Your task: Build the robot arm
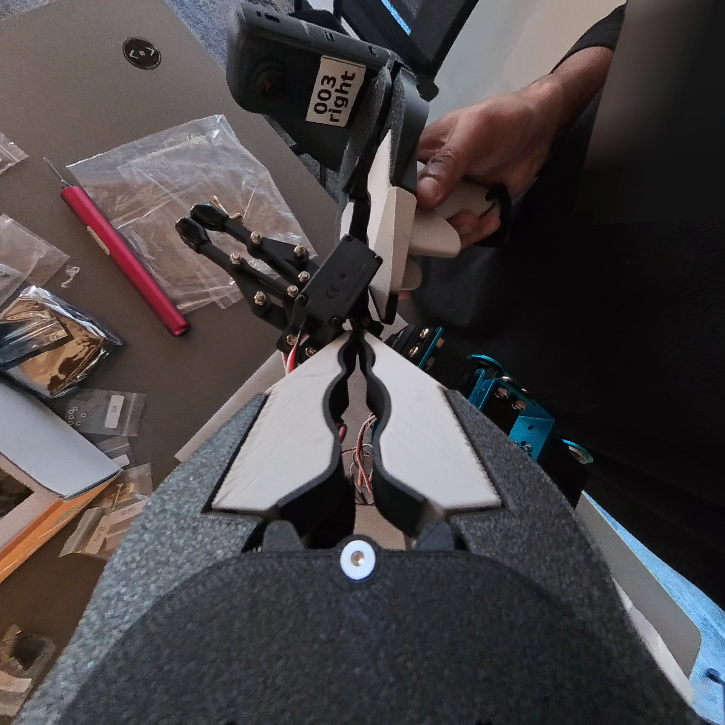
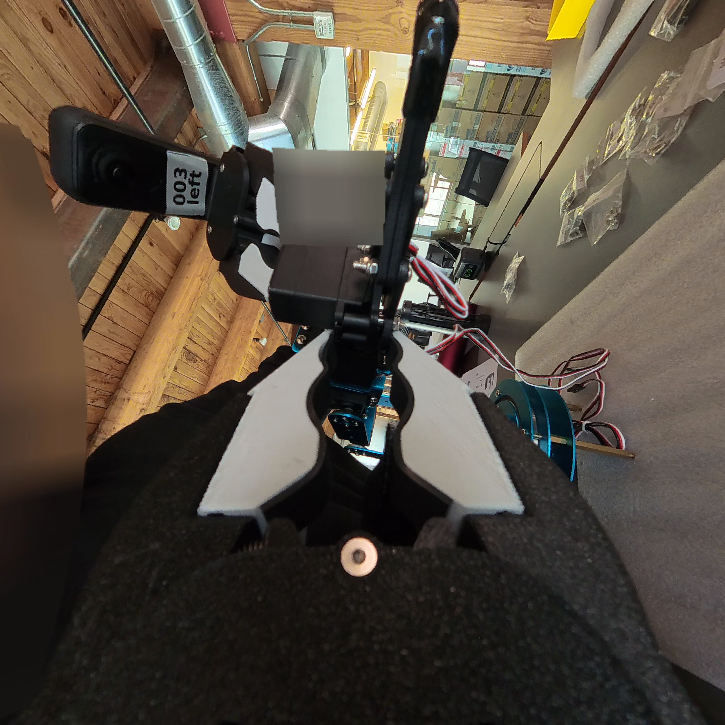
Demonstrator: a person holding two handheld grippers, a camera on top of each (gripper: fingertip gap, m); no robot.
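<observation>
A small black robot claw (image 1: 235, 251) with a black servo (image 1: 341, 282) sits on a blue metal arm (image 1: 521, 408). My left gripper (image 1: 356, 339) is shut on the thin black bracket at the claw's base, below the servo. My right gripper (image 2: 360, 342) is shut on the same assembly just under the servo (image 2: 310, 284), and the claw arm (image 2: 425, 117) sticks out beyond it. A hand (image 1: 490, 157) holds the right gripper's handle. Red, white and black wires (image 2: 439, 282) run from the servo. The left gripper's white finger (image 2: 251, 270) shows beside the servo.
On the grey table (image 1: 204, 372) lie a red pen-shaped tool (image 1: 121, 255), clear plastic bags (image 1: 172, 188), a silver foil bag (image 1: 51, 345), small hardware bags (image 1: 106, 412) and a white and orange box (image 1: 39, 490). A blue round base (image 2: 549, 423) and more bags (image 2: 627, 137) lie to the right. Left and right tips are no more than a few centimetres apart.
</observation>
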